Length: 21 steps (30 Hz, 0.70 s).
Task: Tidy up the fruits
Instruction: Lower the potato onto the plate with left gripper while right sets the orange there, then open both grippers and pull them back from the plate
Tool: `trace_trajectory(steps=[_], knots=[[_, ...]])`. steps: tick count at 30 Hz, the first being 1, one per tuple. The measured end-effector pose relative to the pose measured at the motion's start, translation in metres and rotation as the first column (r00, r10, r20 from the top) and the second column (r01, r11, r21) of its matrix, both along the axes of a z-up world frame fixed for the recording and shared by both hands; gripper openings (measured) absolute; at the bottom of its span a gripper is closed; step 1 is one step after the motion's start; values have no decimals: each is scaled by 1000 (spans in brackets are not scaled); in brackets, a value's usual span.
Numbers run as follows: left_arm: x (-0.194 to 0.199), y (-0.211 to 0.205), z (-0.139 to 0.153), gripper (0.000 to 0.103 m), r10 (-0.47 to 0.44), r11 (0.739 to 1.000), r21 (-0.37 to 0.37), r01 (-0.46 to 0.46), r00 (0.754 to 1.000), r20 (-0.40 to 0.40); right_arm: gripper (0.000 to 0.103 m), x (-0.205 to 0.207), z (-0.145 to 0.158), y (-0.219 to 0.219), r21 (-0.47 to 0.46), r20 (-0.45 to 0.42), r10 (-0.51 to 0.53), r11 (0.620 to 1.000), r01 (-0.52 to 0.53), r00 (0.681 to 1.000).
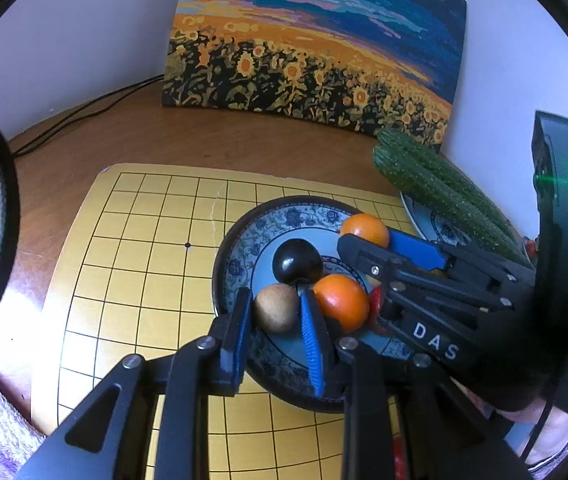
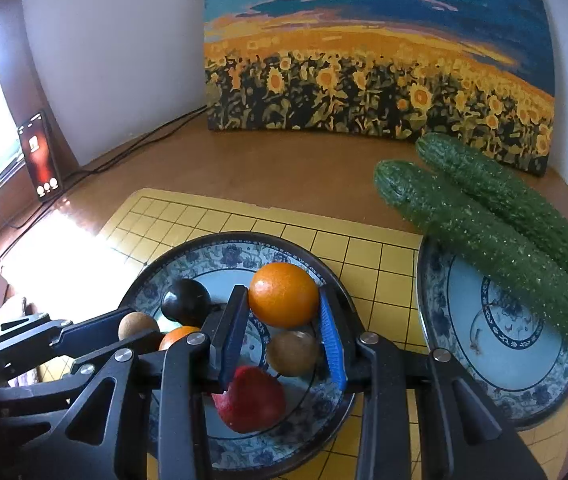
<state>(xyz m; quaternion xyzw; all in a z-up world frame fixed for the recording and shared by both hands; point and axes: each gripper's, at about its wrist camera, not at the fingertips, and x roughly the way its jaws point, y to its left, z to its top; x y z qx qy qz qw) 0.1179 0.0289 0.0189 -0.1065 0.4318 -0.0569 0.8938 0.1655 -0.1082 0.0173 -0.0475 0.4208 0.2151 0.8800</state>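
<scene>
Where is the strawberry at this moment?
In the right wrist view, the strawberry lies at the near side of the fruit plate, just below the right gripper and beside the brown fruit.

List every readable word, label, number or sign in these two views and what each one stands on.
"DAS": white letters on the black body of the right claw, seen in the left wrist view; the word may run on out of sight.
Phone screen by the wall: icons and marks, too small and blurred to read.
Nothing readable on the yellow grid board, the plates or the sunflower painting.
</scene>
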Motion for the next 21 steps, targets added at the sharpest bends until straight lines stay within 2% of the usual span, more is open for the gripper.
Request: trace_trajectory(steps=[6, 8, 10, 15, 21], knots=[[-1, 1, 1, 25, 5, 1000, -10, -6, 1000, -12, 38, -1, 0, -3, 11, -28, 4, 1000, -4, 1000], [-1, 1, 3, 26, 5, 1000, -18, -6, 1000, -12, 41, -2, 1, -4, 23, -37, 6, 1000, -5, 999], [-3, 1, 6, 30, 6, 1000, -17, -6, 1000, -8, 48, -4, 4, -5, 37, -38, 4, 999, -2, 999], [-9, 0, 14, 34, 1, 1000, -18, -1, 1000, 6, 49, -15, 16, -11, 64, -30, 1, 998, 1, 1000], [-20, -4, 19, 34, -12, 1000, -24, 12, 1000, 2, 50, -32, 25, -17, 66, -38, 9, 998, -7, 999]])
